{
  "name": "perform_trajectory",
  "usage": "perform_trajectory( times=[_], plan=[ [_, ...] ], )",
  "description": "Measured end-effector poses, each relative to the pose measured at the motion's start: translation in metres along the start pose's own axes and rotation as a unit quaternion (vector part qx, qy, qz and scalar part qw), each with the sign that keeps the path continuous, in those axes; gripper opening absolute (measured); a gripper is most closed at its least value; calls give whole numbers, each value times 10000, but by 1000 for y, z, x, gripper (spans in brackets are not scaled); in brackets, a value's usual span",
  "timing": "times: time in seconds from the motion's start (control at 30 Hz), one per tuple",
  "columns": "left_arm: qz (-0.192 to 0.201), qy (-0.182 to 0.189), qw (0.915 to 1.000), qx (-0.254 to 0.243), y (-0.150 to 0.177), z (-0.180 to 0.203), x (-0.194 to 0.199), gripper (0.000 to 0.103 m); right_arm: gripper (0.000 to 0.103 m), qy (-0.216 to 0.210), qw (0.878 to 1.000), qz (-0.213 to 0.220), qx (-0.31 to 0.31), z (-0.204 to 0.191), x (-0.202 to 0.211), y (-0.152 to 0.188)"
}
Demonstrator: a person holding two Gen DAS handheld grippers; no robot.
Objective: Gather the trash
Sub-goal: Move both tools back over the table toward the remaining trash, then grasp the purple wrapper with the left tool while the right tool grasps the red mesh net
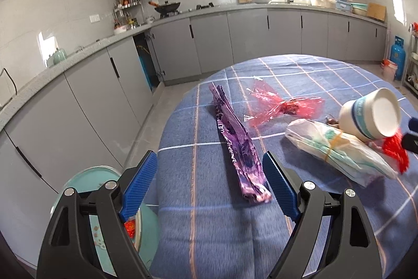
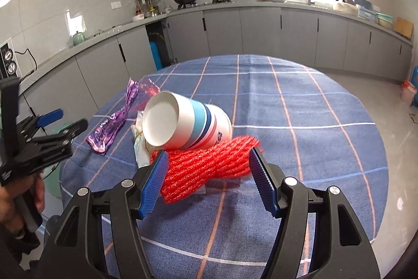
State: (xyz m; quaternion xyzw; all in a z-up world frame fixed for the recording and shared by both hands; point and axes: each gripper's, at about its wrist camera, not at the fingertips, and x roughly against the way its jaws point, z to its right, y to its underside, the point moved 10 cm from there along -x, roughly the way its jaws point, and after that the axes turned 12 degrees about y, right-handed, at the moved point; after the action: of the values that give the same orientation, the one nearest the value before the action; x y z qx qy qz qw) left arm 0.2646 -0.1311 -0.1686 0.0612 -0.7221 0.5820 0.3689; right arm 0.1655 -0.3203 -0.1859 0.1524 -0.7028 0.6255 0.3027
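Observation:
A long purple wrapper [image 1: 235, 148] lies on the blue checked tablecloth [image 1: 300, 75]. Its near end sits between the wide-open jaws of my left gripper [image 1: 209, 154], close to the right pad and untouched. Behind it are a red cellophane wrapper [image 1: 277, 103], a white bag bundle [image 1: 337, 153] and a tipped paper cup [image 1: 371, 114]. In the right wrist view the cup [image 2: 188, 122] leans on a red foam net [image 2: 206, 169]. My right gripper [image 2: 209, 152] stands open around the net, with its left pad against the net's side.
A teal round bin [image 1: 88, 174] stands below the table's left edge, under my left gripper [image 2: 52, 127]. A hand [image 2: 34, 195] holds that gripper. Grey kitchen cabinets [image 1: 209, 43] run behind the table. A blue gas cylinder [image 1: 397, 56] stands at the far right.

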Motion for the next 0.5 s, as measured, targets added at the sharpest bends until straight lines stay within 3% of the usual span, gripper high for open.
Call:
perform_trajectory(
  times=[0.07,0.13,0.27,0.4,0.5],
  plan=[
    [-116,86,9999,76,3,0,-11,80,64,-2,10000,-74,-45,3,-3,2],
    [-310,223,9992,137,10,4,-24,67,63,-10,9999,-148,-82,6,-7,5],
    [-579,532,9968,153,25,16,-36,56,52,-45,9995,-302,-102,8,-13,10],
    [-727,714,9947,110,33,24,-44,23,40,-208,9977,-565,-321,13,-21,17],
    [-736,795,9941,83,33,27,-44,14,24,-287,9970,-636,-333,15,-20,20]
  ],
)
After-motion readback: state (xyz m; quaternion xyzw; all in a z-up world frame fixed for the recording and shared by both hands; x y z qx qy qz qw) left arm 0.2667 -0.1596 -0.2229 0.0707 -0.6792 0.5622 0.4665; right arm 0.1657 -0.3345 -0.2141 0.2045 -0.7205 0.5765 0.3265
